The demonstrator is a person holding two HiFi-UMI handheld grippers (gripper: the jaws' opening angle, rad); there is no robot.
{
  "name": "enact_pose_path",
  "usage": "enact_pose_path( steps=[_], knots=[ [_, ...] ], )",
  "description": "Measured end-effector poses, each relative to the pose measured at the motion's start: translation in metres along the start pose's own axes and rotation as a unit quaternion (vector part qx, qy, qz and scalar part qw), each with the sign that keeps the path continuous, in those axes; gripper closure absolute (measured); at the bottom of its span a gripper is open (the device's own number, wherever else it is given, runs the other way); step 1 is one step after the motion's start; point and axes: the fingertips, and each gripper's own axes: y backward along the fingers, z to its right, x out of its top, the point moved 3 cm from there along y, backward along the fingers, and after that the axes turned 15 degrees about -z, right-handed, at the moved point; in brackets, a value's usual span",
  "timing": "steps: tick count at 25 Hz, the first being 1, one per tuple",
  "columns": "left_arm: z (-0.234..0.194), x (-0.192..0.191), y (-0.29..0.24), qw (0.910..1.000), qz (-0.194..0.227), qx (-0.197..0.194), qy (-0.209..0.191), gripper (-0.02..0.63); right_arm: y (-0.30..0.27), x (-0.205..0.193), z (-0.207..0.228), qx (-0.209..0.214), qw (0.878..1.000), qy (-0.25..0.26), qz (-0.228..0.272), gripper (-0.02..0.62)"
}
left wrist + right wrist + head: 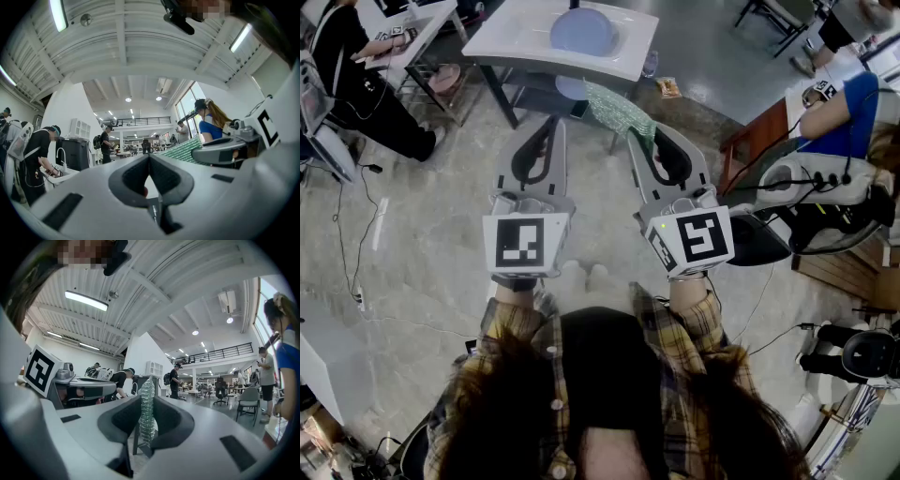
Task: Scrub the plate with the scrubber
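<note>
One step closer first: right hand-held gripper (637, 137) pinches the scrubber (619, 111), left hand-held gripper (552, 123) closed, empty; then press it flat on the plate (582, 30).

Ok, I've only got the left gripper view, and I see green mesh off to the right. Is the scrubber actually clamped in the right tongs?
Observer: Yes. The right gripper view shows the right tongs shut on the scrubber, which stands edge-on between them.
Operator: And the plate? I can't find it here.
Observer: In the head view a blue plate lies on a white table, ahead of both grippers.
Operator: Is the scrubber on it yet?
Observer: No. From above, the scrubber ends near the table's front edge, short of the plate and not touching it.
</note>
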Motion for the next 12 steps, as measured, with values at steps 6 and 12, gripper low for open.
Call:
enact_pose_path(
  steps=[6, 12],
  knots=[
    [0.0016, 0.0016, -0.0051, 1.0000, -0.002, -0.001, 0.000, 0.591, -0.0020, 0.0008, 0.0049, 0.000, 1.000, -0.003, -0.001, 0.505],
    [0.0077, 0.0023, -0.0063, 1.0000, -0.002, 0.003, -0.003, 0.591, 0.0003, -0.0021, 0.0093, 0.005, 1.000, -0.001, -0.002, 0.505]
  ],
)
